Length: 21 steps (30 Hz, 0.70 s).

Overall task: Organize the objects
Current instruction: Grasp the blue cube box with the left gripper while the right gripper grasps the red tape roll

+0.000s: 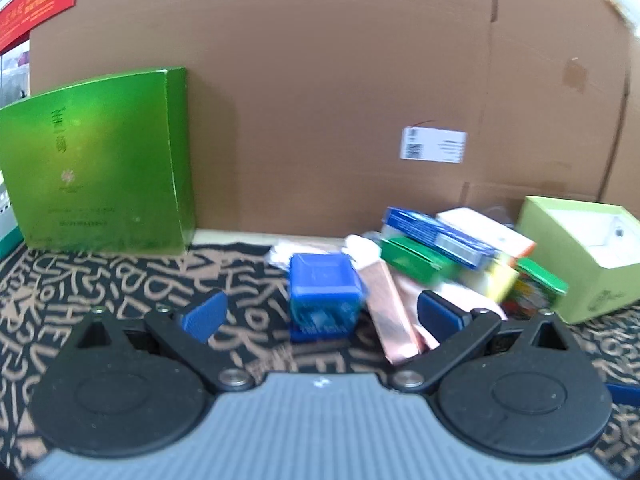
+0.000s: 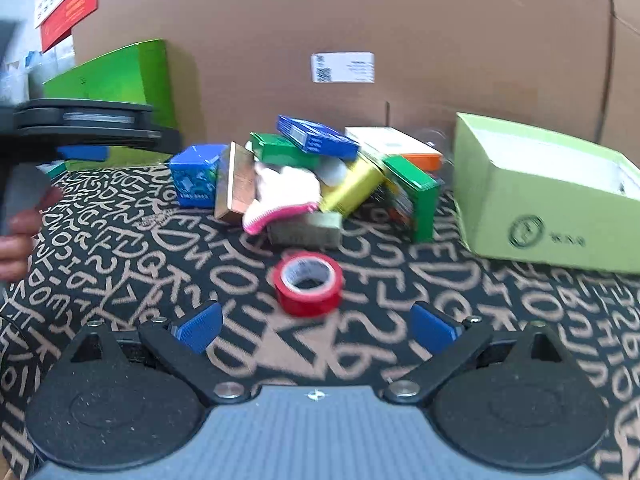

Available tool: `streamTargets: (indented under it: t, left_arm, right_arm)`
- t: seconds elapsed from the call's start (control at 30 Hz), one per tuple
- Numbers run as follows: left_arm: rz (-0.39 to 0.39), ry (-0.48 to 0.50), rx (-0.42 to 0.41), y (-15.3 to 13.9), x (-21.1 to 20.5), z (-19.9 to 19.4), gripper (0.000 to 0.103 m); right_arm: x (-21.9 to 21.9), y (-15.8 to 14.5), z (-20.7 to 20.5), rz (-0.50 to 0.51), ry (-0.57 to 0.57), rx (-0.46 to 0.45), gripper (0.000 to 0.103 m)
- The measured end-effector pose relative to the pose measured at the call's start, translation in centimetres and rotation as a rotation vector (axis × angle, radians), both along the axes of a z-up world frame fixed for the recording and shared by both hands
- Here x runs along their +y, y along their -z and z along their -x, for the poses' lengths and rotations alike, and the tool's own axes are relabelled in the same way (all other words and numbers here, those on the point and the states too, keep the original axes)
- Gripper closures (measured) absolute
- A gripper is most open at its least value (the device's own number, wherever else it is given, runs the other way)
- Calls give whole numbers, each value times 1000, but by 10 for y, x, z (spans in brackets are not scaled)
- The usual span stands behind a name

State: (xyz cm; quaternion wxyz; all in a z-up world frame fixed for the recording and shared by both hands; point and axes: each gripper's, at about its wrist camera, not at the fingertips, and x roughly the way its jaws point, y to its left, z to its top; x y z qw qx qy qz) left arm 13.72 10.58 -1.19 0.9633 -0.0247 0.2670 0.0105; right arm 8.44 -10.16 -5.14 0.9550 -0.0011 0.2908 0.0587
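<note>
A heap of small items lies on the letter-patterned cloth: a blue plastic box, a copper-coloured flat box, green boxes, a dark blue box, a yellow box, a pink-edged cloth and a grey sponge block. A red tape roll lies apart, just ahead of my right gripper, which is open and empty. My left gripper is open, its fingers on either side of the blue box, a little short of it.
An open light-green carton sits at the right. A tall green box stands at the left against a large cardboard wall. The left gripper's body and a hand show at the right wrist view's left edge.
</note>
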Motion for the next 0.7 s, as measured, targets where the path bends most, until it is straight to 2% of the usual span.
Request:
streamTargets:
  t: [0.07,0.23,0.33,0.4,0.43,0.53,0.6,0.7]
  left_arm:
    - [9,19,14,5,2,-20,3]
    - [-1,33,52,20,2,-53,12]
    - [4,59,83,28,2,-63,23]
    - [4,61,98,32,3,-68,40]
    - [13,69,104,34,5,-70,44]
    - [21,75,106,36,9,-71,45]
    - [16,83,109,36,9,-69,46]
    - [16,102,127,33,9,-57,46]
  right_arm:
    - [2,1,-7,5,-3,7,6]
    - [3,10,-23,-7,-2,39,9]
    - [5,15,-31,-13,0,52,16]
    - [6,17,-35,-8,-1,57,19]
    - [7,18,-38,-3,-1,56,22]
    - [9,20,-45,10,3,51,34]
    - [9,19,-46,14,4,38,50]
    - [6,17,-41,2,-2,48,52]
